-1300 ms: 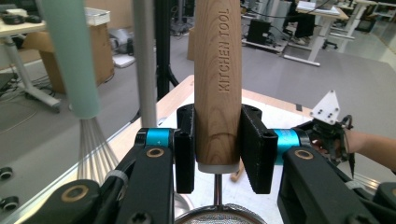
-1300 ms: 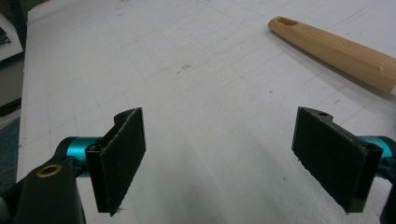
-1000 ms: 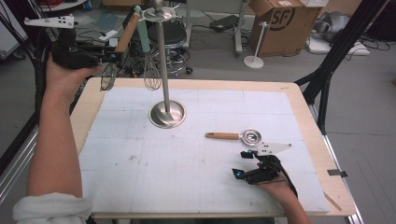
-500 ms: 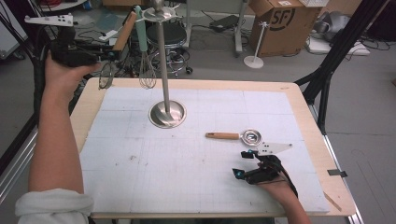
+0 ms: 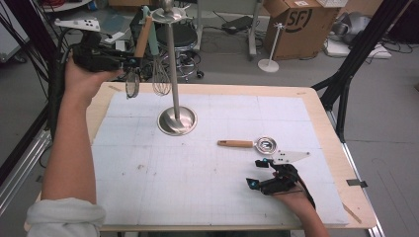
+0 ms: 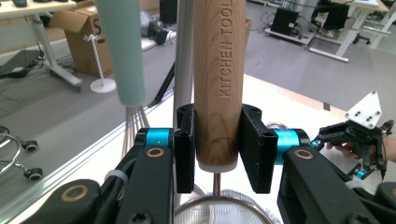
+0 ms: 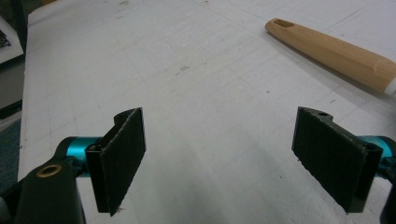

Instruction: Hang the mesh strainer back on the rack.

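The left tool (image 6: pixel 218 144) is clamped on the wooden handle of a small strainer (image 6: pixel 219 79), its pads pressed to either side just above the handle's white end. The strainer hangs beside the tall metal stand (image 5: pixel 173 69) at the far left of the counter (image 5: pixel 326 128), close to a whisk (image 5: pixel 159 74) with a pale green handle. The right tool (image 7: pixel 217 163) rests low over the white mat (image 5: pixel 197 163) near the front right, its jaws spread wide and empty. A second wooden-handled utensil (image 5: pixel 247 144) lies flat on the mat just beyond it.
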